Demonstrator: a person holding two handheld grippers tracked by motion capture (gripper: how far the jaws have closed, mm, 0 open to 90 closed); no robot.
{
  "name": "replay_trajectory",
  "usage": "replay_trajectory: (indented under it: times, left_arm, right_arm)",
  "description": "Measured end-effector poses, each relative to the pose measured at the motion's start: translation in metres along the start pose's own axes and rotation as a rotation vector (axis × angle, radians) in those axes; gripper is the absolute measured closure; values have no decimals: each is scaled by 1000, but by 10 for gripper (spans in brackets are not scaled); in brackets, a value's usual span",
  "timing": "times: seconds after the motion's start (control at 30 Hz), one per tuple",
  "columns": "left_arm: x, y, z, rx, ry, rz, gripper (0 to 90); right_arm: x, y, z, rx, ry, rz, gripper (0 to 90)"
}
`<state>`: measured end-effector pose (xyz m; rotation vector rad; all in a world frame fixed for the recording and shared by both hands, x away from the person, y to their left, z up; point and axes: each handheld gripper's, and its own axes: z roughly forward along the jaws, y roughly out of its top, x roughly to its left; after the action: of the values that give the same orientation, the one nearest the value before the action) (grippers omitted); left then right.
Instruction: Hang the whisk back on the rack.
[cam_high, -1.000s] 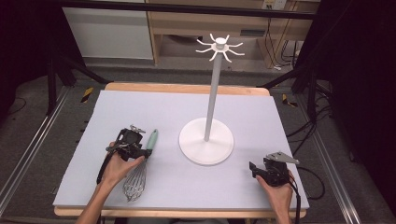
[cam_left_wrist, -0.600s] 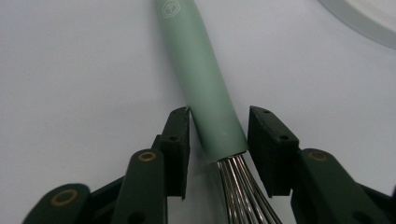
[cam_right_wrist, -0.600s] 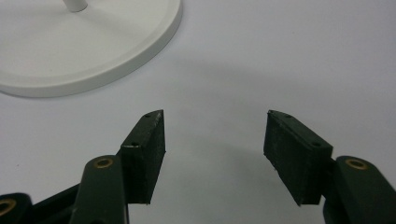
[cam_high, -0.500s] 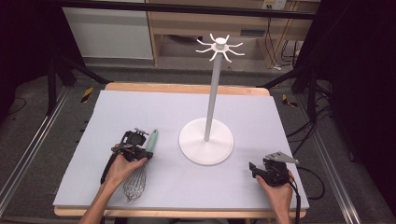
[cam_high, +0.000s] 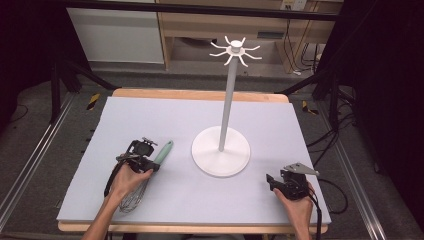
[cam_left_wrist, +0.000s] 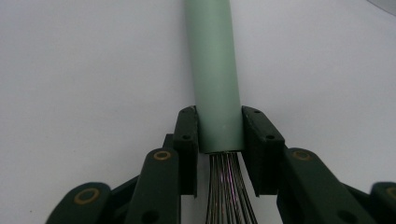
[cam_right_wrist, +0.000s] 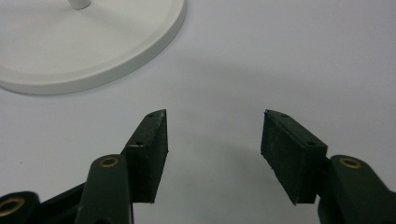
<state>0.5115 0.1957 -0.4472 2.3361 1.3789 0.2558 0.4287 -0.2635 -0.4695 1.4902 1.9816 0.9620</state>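
A whisk with a pale green handle (cam_high: 165, 150) and a wire head (cam_high: 131, 201) lies on the grey mat (cam_high: 165, 115) at the front left. My left gripper (cam_high: 152, 164) has just closed its jaws onto the handle (cam_left_wrist: 212, 70) where the wires (cam_left_wrist: 227, 186) begin; the left gripper (cam_left_wrist: 218, 128) presses the handle from both sides. At the front right my right gripper (cam_high: 270, 181) rests low over the mat. In its own view the right gripper (cam_right_wrist: 212, 135) has just been closing, but a wide gap remains with nothing in it.
A white hook stand, with a round base (cam_high: 220, 152), a tall pole (cam_high: 228, 100) and a ring of hooks (cam_high: 235, 50) on top, stands at mid-table. Its base (cam_right_wrist: 93, 56) lies just beyond my right gripper. Dark floor and cables surround the table.
The left hand has shifted only slightly over the whisk handle. The whisk, the stand and the right hand stay where they were.
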Motion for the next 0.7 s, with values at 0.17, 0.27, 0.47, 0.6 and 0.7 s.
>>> replay_trajectory:
  times: [0.17, 0.27, 0.47, 0.6, 0.7]
  left_arm:
    - [1, 3, -2, -10, 6, 24, 639]
    - [1, 7, -4, -15, 7, 27, 585]
    - [0, 15, 5, 31, 11, 29, 592]
    - [2, 16, 9, 53, 6, 27, 636]
    - [1, 17, 10, 60, 9, 20, 656]
  right_arm:
    - [0, 0, 0, 0, -3, 1, 400]
    - [-2, 0, -1, -3, -4, 3, 398]
    - [-2, 0, -1, -1, 1, 7, 402]
    - [-1, 0, -1, -1, 1, 1, 409]
    - [-2, 0, 0, 0, 2, 2, 414]
